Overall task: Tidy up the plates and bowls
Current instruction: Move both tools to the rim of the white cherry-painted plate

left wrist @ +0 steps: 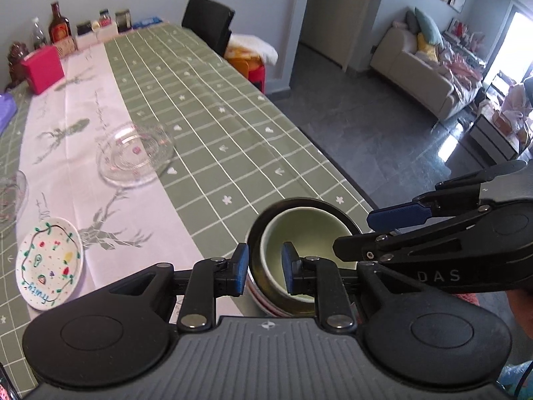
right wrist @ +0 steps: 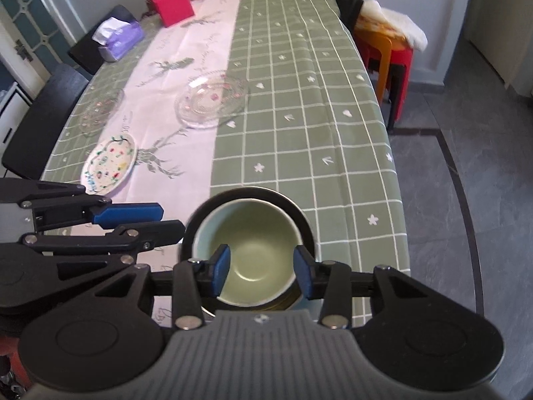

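A pale green bowl (left wrist: 306,233) (right wrist: 260,246) sits nested in a dark bowl (left wrist: 266,213) (right wrist: 286,200) on a stack near the table's near right edge. My left gripper (left wrist: 265,270) has its jaws on either side of the stack's left rim, pads close to it. My right gripper (right wrist: 263,273) is open, one pad inside the green bowl, one outside its right rim. A clear glass plate (left wrist: 133,153) (right wrist: 210,100) lies mid-table. A white painted plate (left wrist: 50,263) (right wrist: 110,163) lies nearer left. A second glass dish (left wrist: 10,196) (right wrist: 100,110) is at the far left.
The table (left wrist: 233,116) has a green checked cloth and white runner. A red box (right wrist: 173,6), tissue pack (right wrist: 120,38), bottles and jars (left wrist: 60,26) stand at the far end. Black chairs (right wrist: 43,116) line the left; stools (right wrist: 386,50) stand right.
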Action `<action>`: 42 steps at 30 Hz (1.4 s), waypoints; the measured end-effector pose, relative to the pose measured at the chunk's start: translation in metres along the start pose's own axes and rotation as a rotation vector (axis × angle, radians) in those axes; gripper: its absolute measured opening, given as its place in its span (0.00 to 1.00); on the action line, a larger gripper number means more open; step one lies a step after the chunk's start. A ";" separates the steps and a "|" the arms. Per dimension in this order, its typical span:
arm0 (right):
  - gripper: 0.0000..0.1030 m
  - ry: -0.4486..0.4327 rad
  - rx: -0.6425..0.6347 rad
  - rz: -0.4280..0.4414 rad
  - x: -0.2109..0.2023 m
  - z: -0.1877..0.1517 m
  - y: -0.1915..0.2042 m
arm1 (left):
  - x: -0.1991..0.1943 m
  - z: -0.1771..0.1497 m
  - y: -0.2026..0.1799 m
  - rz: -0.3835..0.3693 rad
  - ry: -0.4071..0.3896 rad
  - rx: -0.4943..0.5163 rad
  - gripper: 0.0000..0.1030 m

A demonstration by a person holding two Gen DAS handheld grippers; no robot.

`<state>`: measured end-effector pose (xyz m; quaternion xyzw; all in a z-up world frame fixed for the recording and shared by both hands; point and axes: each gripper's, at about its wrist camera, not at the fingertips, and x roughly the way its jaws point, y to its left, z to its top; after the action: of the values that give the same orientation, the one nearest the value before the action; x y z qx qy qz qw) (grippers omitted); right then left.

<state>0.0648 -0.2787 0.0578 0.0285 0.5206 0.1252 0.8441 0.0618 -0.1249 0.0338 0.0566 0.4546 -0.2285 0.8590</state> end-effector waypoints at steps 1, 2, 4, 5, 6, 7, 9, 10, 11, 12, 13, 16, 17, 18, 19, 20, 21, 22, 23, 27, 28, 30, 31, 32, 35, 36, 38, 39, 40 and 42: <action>0.42 -0.022 -0.008 0.010 -0.002 -0.003 0.003 | -0.004 -0.005 0.003 -0.001 -0.024 -0.010 0.27; 0.44 -0.048 -0.017 0.019 -0.004 -0.007 0.008 | -0.006 -0.011 0.008 -0.006 -0.043 -0.029 0.28; 0.45 -0.090 -0.025 0.040 -0.006 -0.015 0.016 | -0.009 -0.023 0.016 -0.009 -0.067 -0.061 0.28; 0.45 -0.111 -0.027 0.057 -0.005 -0.020 0.020 | -0.010 -0.029 0.020 0.001 -0.080 -0.074 0.28; 0.45 -0.130 -0.028 0.073 -0.003 -0.024 0.024 | -0.012 -0.035 0.025 0.015 -0.098 -0.084 0.28; 0.45 -0.151 -0.031 0.094 -0.002 -0.029 0.028 | -0.013 -0.042 0.028 0.035 -0.120 -0.094 0.28; 0.45 -0.193 -0.033 0.130 0.003 -0.037 0.037 | -0.015 -0.055 0.034 0.089 -0.161 -0.102 0.28; 0.45 -0.216 -0.035 0.146 0.006 -0.042 0.042 | -0.016 -0.062 0.038 0.116 -0.180 -0.102 0.28; 0.45 -0.232 -0.040 0.159 0.009 -0.046 0.047 | -0.017 -0.069 0.041 0.144 -0.199 -0.106 0.28; 0.45 -0.245 -0.046 0.171 0.014 -0.050 0.052 | -0.018 -0.076 0.044 0.170 -0.213 -0.111 0.28; 0.46 -0.256 -0.050 0.181 0.018 -0.054 0.057 | -0.018 -0.082 0.047 0.192 -0.223 -0.117 0.28; 0.47 -0.282 -0.057 0.203 0.035 -0.066 0.073 | -0.019 -0.101 0.060 0.256 -0.243 -0.141 0.28; 0.47 -0.288 -0.059 0.202 0.041 -0.070 0.078 | -0.019 -0.108 0.064 0.271 -0.248 -0.148 0.28; 0.47 -0.297 -0.066 0.202 0.048 -0.074 0.084 | -0.018 -0.112 0.068 0.282 -0.251 -0.151 0.28; 0.47 -0.303 -0.074 0.202 0.053 -0.076 0.090 | -0.017 -0.117 0.072 0.293 -0.249 -0.155 0.29; 0.47 -0.309 -0.080 0.203 0.060 -0.079 0.096 | -0.016 -0.121 0.077 0.300 -0.244 -0.161 0.29; 0.47 -0.310 -0.081 0.207 0.067 -0.079 0.101 | -0.015 -0.123 0.082 0.301 -0.237 -0.167 0.29; 0.47 -0.306 -0.084 0.214 0.074 -0.078 0.106 | -0.014 -0.125 0.088 0.301 -0.230 -0.176 0.29; 0.47 -0.302 -0.087 0.219 0.080 -0.077 0.110 | -0.013 -0.127 0.093 0.302 -0.225 -0.185 0.29; 0.47 -0.317 -0.095 0.219 0.099 -0.064 0.126 | -0.014 -0.130 0.115 0.348 -0.234 -0.168 0.30; 0.47 -0.325 -0.098 0.213 0.104 -0.059 0.130 | -0.014 -0.129 0.121 0.374 -0.243 -0.153 0.34; 0.47 -0.336 -0.109 0.207 0.112 -0.050 0.139 | -0.013 -0.125 0.130 0.440 -0.254 -0.116 0.40; 0.47 -0.337 -0.112 0.204 0.118 -0.044 0.143 | -0.013 -0.123 0.135 0.472 -0.259 -0.107 0.42; 0.47 -0.332 -0.109 0.205 0.123 -0.039 0.147 | -0.012 -0.120 0.142 0.496 -0.266 -0.106 0.44; 0.47 -0.306 -0.102 0.196 0.140 -0.022 0.157 | -0.012 -0.109 0.162 0.517 -0.283 -0.130 0.51; 0.47 -0.297 -0.098 0.194 0.145 -0.015 0.160 | -0.012 -0.105 0.170 0.501 -0.277 -0.140 0.51; 0.47 -0.271 -0.093 0.192 0.157 -0.003 0.165 | -0.012 -0.094 0.189 0.454 -0.257 -0.154 0.51; 0.47 -0.258 -0.094 0.190 0.162 0.003 0.168 | -0.011 -0.089 0.198 0.432 -0.244 -0.148 0.51; 0.47 -0.251 -0.094 0.188 0.166 0.009 0.170 | -0.011 -0.085 0.207 0.420 -0.236 -0.138 0.51; 0.47 -0.234 -0.086 0.178 0.176 0.023 0.173 | -0.009 -0.078 0.228 0.406 -0.222 -0.132 0.51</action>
<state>0.1286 -0.0666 -0.0545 0.0527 0.4082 0.2177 0.8850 0.1003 0.1049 -0.0297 0.0652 0.3505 -0.0256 0.9340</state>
